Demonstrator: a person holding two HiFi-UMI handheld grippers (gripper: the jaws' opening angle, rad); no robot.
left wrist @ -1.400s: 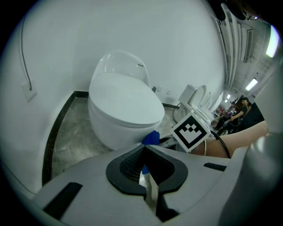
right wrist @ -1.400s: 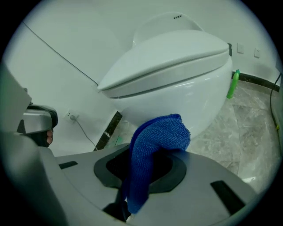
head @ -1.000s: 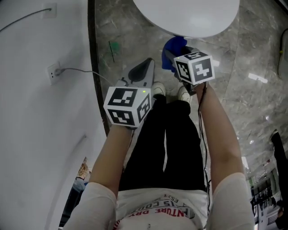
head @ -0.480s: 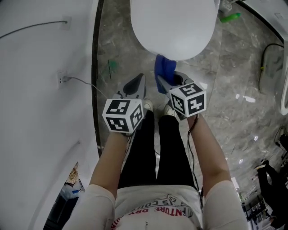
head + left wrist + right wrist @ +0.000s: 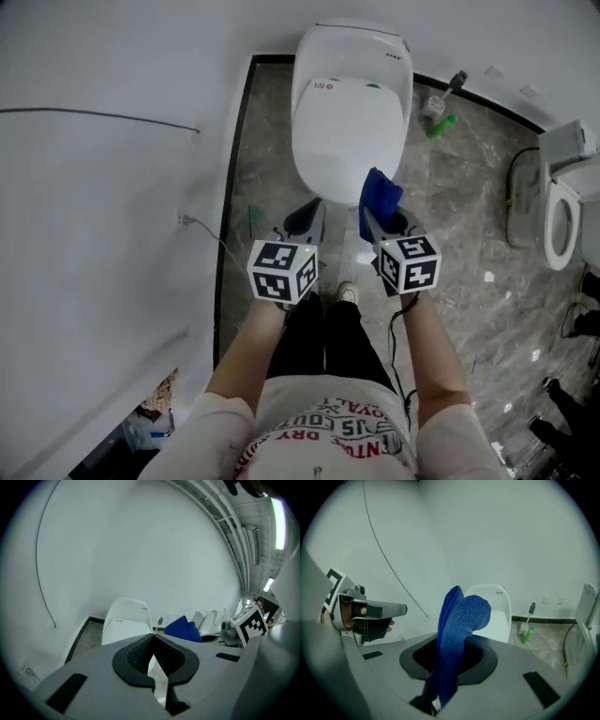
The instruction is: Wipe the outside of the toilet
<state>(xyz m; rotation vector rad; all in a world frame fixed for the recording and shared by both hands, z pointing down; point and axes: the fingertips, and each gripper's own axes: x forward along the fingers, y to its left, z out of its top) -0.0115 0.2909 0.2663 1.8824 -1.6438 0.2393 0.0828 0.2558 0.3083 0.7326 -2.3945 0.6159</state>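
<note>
Two grippers are held side by side over the grey marble floor (image 5: 469,234), near the front of the white toilet (image 5: 352,112), whose lid is down. The left gripper (image 5: 305,217) has its jaws closed tip to tip with nothing between them; its own view looks over them at the toilet against the wall (image 5: 112,187). The right gripper (image 5: 377,223) is clamped on a blue cloth (image 5: 380,192), which stands up folded from its jaws and, in the head view, overlaps the toilet's front edge. Whether cloth and toilet touch cannot be told. Only the head view shows the person's legs (image 5: 323,337) below the grippers, a cable (image 5: 202,230) running from the wall, and a second toilet (image 5: 562,202) with its seat uncovered at the right. The right gripper view shows most plainly a green bottle (image 5: 526,634) and a brush (image 5: 531,613) on the floor beside the toilet, and the left gripper at its left edge. The left gripper view catches the cloth and the right gripper's marker cube at its right.
</note>
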